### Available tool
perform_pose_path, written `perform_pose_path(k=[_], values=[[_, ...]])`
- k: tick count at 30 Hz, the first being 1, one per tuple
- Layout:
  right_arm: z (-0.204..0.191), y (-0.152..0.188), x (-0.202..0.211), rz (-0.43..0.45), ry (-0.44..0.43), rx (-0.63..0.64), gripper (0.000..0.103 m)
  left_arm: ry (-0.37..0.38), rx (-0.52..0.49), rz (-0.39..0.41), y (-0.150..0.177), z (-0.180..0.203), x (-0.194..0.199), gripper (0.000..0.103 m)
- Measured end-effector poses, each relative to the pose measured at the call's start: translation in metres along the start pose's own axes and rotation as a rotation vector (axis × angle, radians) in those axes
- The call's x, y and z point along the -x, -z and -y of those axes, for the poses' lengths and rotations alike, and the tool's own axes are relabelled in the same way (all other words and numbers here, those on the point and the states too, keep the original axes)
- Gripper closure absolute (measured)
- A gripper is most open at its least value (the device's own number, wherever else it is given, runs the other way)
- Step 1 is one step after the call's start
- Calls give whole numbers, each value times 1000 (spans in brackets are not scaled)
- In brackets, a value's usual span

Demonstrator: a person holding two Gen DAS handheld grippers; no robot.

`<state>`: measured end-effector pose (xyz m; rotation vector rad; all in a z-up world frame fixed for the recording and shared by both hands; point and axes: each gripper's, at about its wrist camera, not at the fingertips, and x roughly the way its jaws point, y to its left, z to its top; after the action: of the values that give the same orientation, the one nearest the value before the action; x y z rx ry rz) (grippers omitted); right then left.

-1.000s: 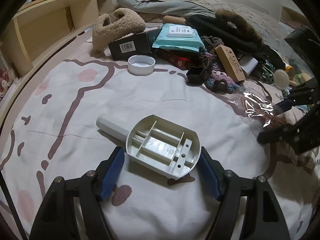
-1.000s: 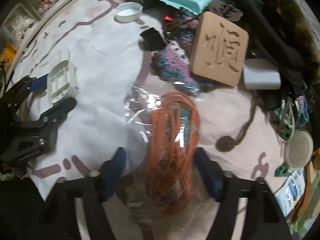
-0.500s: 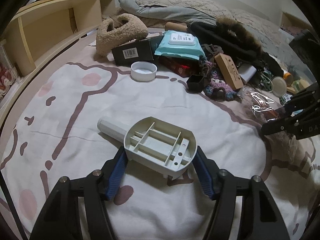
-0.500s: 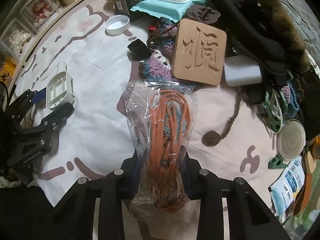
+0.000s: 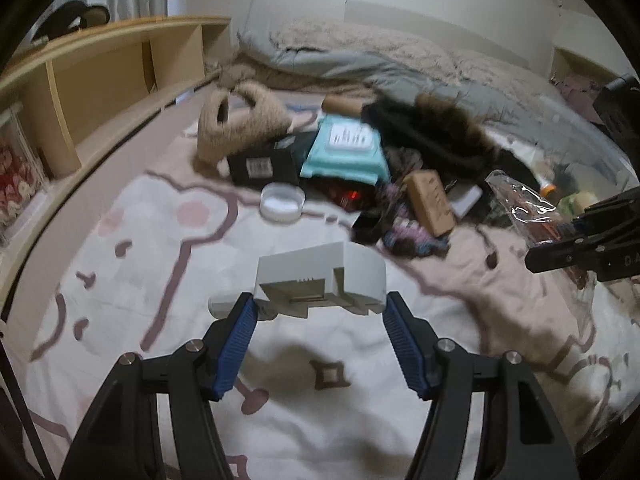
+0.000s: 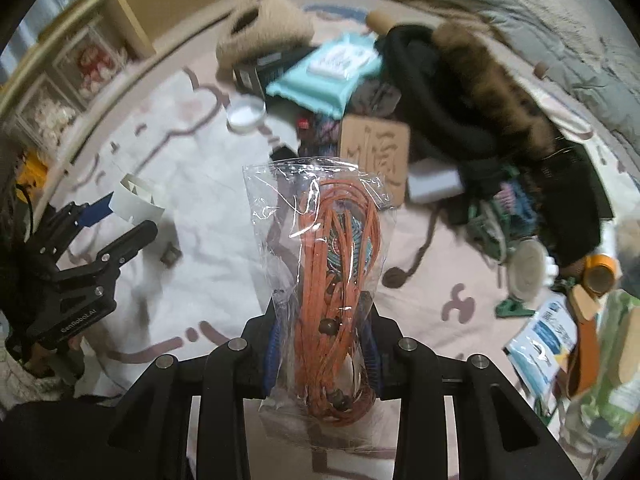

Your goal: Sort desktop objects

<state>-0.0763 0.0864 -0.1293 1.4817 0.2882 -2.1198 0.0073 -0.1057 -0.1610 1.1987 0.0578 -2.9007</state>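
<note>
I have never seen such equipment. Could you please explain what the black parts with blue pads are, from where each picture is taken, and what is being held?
No robot here: a person holds a two-finger gripper in each hand, each with a camera looking along its fingers. In the left wrist view, the left gripper clamps a white plastic part. In the right wrist view, the right gripper squeezes a clear bag of orange cord. Both items look lifted above a patterned blanket, where a round white lid, a teal wipes pack and other clutter lie.
</note>
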Motion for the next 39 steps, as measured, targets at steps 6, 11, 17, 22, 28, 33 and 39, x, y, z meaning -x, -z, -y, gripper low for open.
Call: perform_pose_path(k=[6, 11, 17, 22, 28, 33, 39], values=[[-9, -4, 20, 66, 11, -35, 68, 37, 5, 20, -11, 5, 15, 38], [-2, 6, 26, 60, 37, -30, 68, 54, 2, -27, 6, 4, 2, 38], [7, 5, 20, 52, 21, -54, 68, 42, 7, -139, 51, -6, -20, 38], [5, 6, 11, 26, 6, -36, 68, 25, 17, -155, 71, -5, -21, 26], [6, 9, 9, 20, -10, -29, 68, -59, 32, -152, 63, 1, -29, 19], [13, 12, 11, 24, -12, -43, 68, -113, 5, -158, 62, 4, -36, 23], [16, 14, 14, 26, -7, -46, 68, -111, -1, -145, 63, 8, -35, 37]])
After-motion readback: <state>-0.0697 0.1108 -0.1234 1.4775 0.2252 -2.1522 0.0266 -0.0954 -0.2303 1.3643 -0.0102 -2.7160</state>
